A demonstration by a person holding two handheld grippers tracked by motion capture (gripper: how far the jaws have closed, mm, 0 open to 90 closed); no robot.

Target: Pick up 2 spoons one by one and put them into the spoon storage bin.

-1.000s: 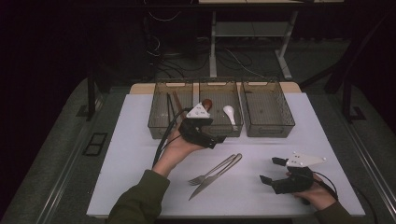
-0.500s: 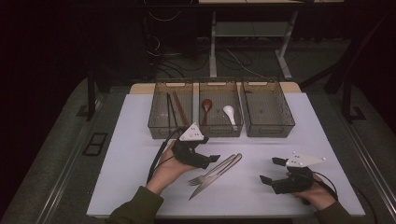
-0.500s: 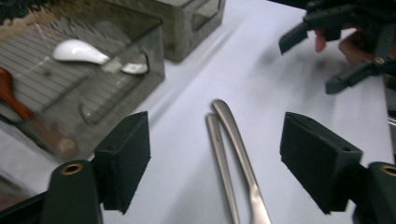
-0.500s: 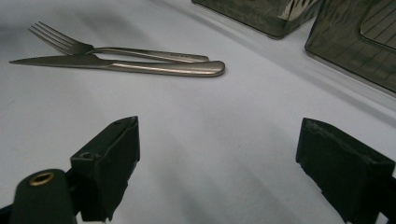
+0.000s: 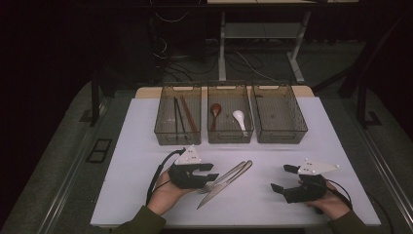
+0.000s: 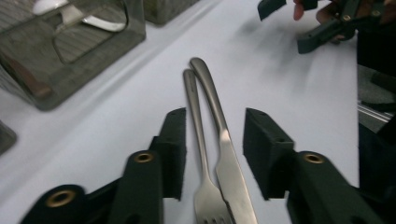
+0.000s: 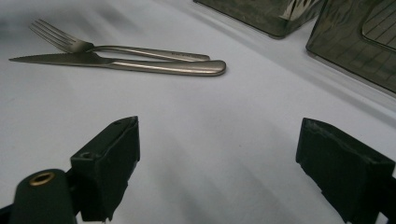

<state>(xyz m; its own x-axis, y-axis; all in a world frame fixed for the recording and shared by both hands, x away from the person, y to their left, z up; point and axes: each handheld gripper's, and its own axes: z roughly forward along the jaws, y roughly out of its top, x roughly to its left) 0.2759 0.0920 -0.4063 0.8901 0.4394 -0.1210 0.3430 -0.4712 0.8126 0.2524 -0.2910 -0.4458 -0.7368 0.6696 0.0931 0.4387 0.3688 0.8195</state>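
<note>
A steel fork point(image 5: 225, 174) and a steel knife point(image 5: 220, 188) lie side by side, touching, on the white table top point(image 5: 141, 146). My left gripper point(image 5: 212, 172) is low over them, jaws pointing right. In the left gripper view the fork point(image 6: 200, 154) and knife point(image 6: 227, 158) run between its two black pads point(image 6: 173, 144), with a gap on each side. Those jaws have just been closing and press on nothing. My right gripper point(image 5: 284, 178) rests open at the right, its pads point(image 7: 116, 149) wide apart over bare table, facing the fork point(image 7: 93, 46) and knife point(image 7: 163, 66).
Three clear bins stand in a row at the back. The left bin point(image 5: 168, 136) holds dark chopsticks point(image 5: 179, 116). The middle one has a brown spoon point(image 5: 215, 110) and a white spoon point(image 5: 239, 117). The right bin point(image 5: 302, 127) is empty.
My left gripper has come back from the bins toward the person and down to the fork and knife, and its jaws have narrowed around them. The right gripper has kept still.
</note>
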